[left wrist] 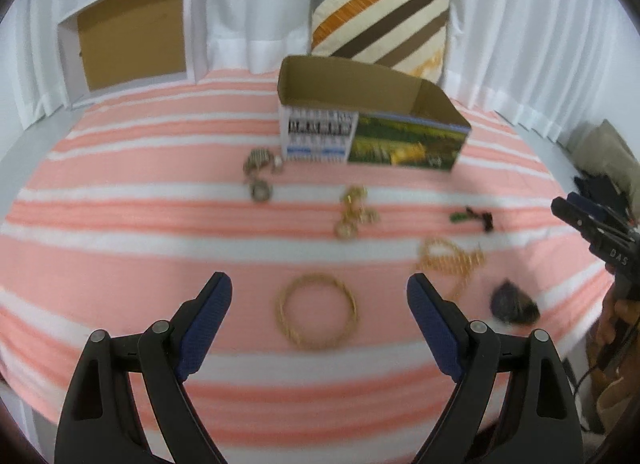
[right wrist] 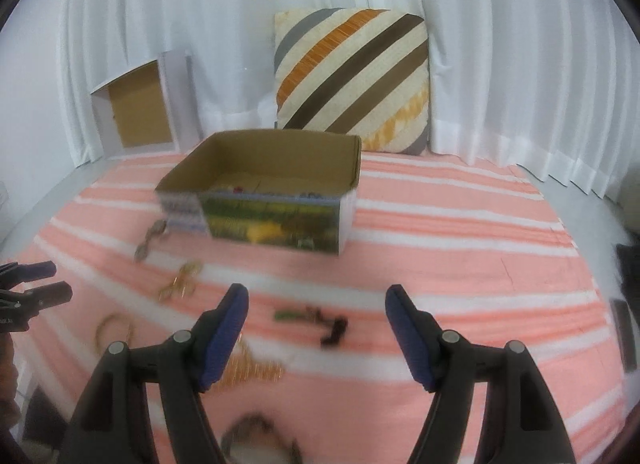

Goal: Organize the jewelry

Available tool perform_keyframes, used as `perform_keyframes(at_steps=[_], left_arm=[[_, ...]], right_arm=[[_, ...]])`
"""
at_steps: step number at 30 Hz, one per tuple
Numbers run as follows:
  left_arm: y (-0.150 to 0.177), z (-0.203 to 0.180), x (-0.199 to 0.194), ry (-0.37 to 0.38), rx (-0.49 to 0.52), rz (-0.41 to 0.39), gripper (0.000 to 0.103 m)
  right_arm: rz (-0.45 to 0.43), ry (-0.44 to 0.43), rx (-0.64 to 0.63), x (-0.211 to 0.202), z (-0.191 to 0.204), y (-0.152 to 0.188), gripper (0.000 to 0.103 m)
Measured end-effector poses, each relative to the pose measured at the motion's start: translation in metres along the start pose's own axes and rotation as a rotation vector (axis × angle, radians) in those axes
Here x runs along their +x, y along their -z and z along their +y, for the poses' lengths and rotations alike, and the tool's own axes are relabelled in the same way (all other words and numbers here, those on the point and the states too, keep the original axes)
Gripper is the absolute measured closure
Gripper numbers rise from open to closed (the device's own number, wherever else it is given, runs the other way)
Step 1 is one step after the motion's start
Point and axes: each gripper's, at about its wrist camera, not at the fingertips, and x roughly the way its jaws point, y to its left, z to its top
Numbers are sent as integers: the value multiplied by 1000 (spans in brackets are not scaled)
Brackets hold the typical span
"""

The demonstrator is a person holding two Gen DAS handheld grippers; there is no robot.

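Observation:
Jewelry lies scattered on a pink and white striped cloth (left wrist: 120, 264). A gold bangle (left wrist: 317, 311) lies between and just beyond my left gripper's (left wrist: 319, 293) open, empty fingers. Beyond it lie a gold chain piece (left wrist: 354, 213), a gold mesh necklace (left wrist: 450, 260), a green and black piece (left wrist: 472, 218), a silver-gold cluster (left wrist: 262, 172) and a dark piece (left wrist: 514, 303). An open cardboard box (left wrist: 372, 132) stands at the back. My right gripper (right wrist: 317, 296) is open and empty above the green and black piece (right wrist: 316, 320). The box (right wrist: 264, 200) stands ahead of it.
A striped cushion (left wrist: 380, 12) leans on the white curtain behind the box. A box lid (left wrist: 132, 36) leans at the back left. The right gripper shows at the left view's right edge (left wrist: 592, 224). The cloth ends at the grey table edges.

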Motion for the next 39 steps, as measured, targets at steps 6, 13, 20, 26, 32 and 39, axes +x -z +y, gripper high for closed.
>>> perform_keyframes(at_steps=[6,13,20,26,32,39], left_arm=[[49,-1,-4,-21,14,26,13],[81,10,13,-43,3,75,13],[83,9,27,-49,22,77,7],[80,-2,40,-100,74,72,0],[68,-3,52,-116,50,75,0],[59,-4,61,-135,41,100,0]], right_arm=[[-5,-27,6,-31,2,48,31],[100,-81,42,-27,-4,107,30],[154,-118,29,-5,-4,128,30],[126,-107,-34,8,8,125,26],[85,-80,-84,11,21,131,11],[98,-82,-79,13,20,128,10]])
